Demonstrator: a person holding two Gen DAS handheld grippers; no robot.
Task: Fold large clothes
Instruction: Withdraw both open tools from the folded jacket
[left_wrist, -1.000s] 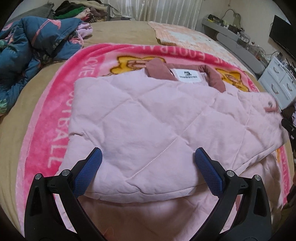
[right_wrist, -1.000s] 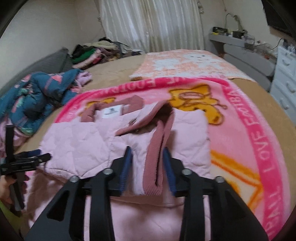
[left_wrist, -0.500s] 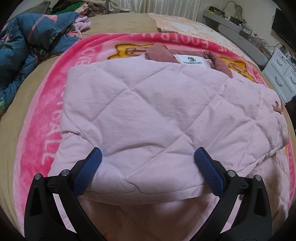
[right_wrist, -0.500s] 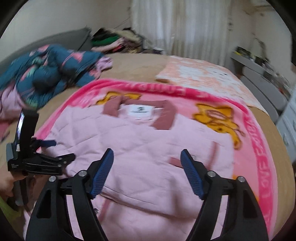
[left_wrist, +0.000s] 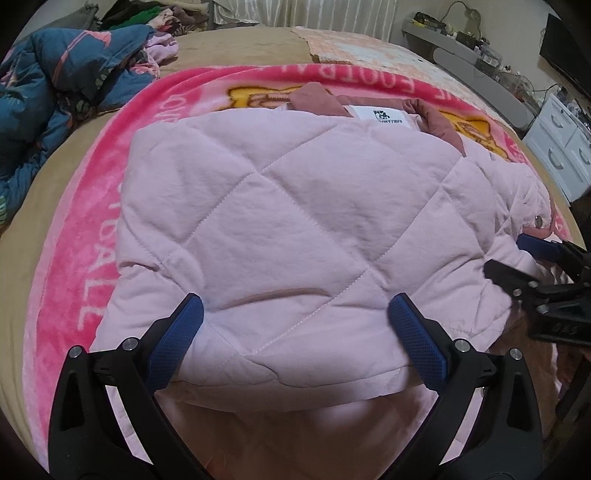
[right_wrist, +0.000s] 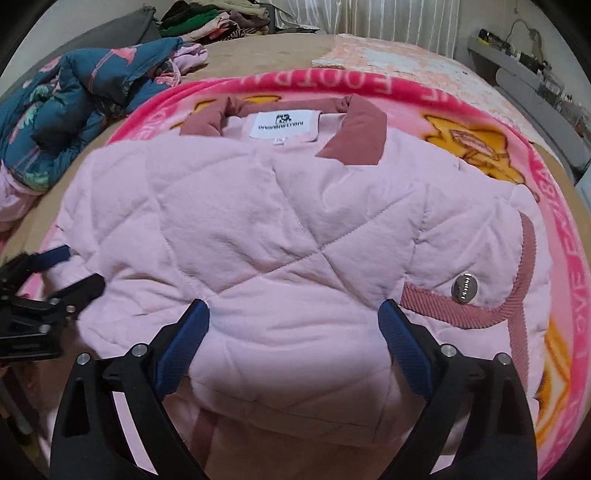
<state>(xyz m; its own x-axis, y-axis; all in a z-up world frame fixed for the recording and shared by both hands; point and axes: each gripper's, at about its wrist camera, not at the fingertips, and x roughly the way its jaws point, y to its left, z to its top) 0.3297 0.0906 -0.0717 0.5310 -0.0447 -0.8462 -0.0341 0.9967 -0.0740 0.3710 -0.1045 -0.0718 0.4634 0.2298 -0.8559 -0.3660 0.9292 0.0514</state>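
1. Your left gripper (left_wrist: 295, 332) is nearest in the left wrist view: fingers spread wide, grasping nothing, both blue pads (left_wrist: 177, 341) over the near folded edge of the pink quilted jacket (left_wrist: 295, 221).
2. Your right gripper (right_wrist: 293, 338) is likewise released, pads (right_wrist: 404, 347) wide apart w/ the jacket's near edge between them, nothing pinched.
3. Each gripper shows in the other's cam: right one at the jacket's right edge, left one at its left edge.
4. Jacket lies folded on the pink cartoon blanket (right_wrist: 565, 258), approx. mid-blanket. Metal snap button (right_wrist: 465, 287) & dusty-rose ribbed trim (right_wrist: 524, 280) sit at its right side.
5. Farther: dusty-rose collar (right_wrist: 354, 136) and white neck label (right_wrist: 282, 125) at the jacket's far edge.
6. Beyond, toward the bed's left edge: crumpled teal floral quilt (left_wrist: 55, 85).
7. Far side of the tan bed (right_wrist: 258, 55): peach patterned blanket (right_wrist: 399, 62) & a clothes pile (right_wrist: 214, 18) at the far-left corner.
8. White drawer unit (left_wrist: 561, 147) stands off the bed's right side.
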